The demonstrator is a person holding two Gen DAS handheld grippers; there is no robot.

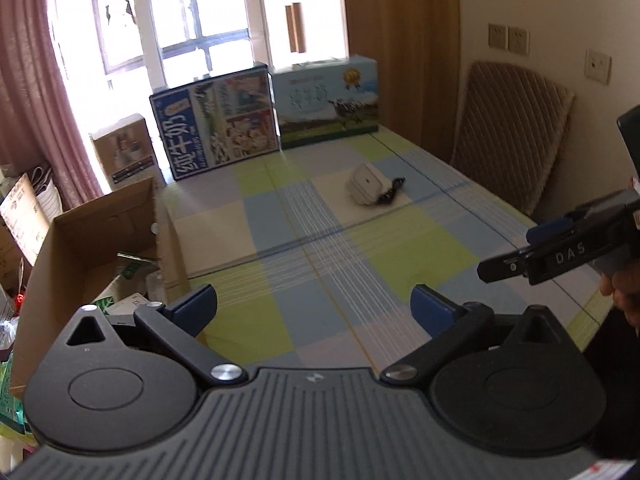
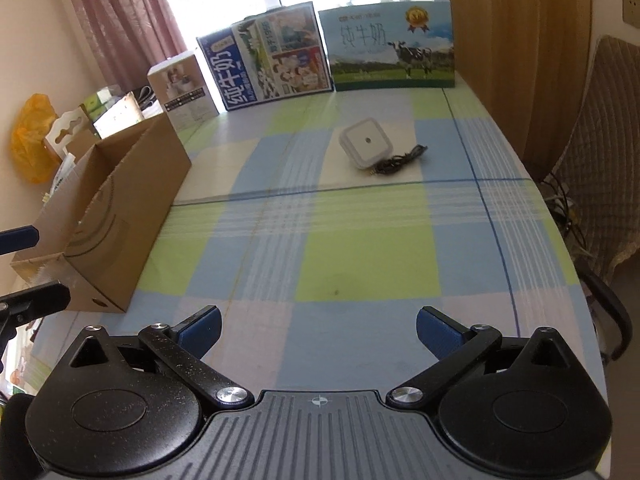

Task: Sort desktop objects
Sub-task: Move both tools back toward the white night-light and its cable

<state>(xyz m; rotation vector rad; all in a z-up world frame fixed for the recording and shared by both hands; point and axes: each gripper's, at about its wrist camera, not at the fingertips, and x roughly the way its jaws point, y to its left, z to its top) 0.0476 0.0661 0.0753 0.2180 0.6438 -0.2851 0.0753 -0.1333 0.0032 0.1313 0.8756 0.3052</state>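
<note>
Both grippers, left (image 1: 314,306) and right (image 2: 318,330), hover empty with fingers apart; a white charger (image 2: 363,146) touches a black cable (image 2: 400,159) beyond the cardboard box (image 2: 116,216).

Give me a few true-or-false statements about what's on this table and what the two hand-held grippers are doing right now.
1. Both grippers are open and hold nothing. True: the left gripper and the right gripper each show spread fingers with only tablecloth between them.
2. The white square device lies inside the cardboard box. False: it sits on the checked tablecloth, apart from the box.
3. A black cable lies right beside the white device. True.
4. The two milk cartons lie flat at the table's near edge. False: the blue milk carton and the cow-picture carton stand upright at the far end.
</note>
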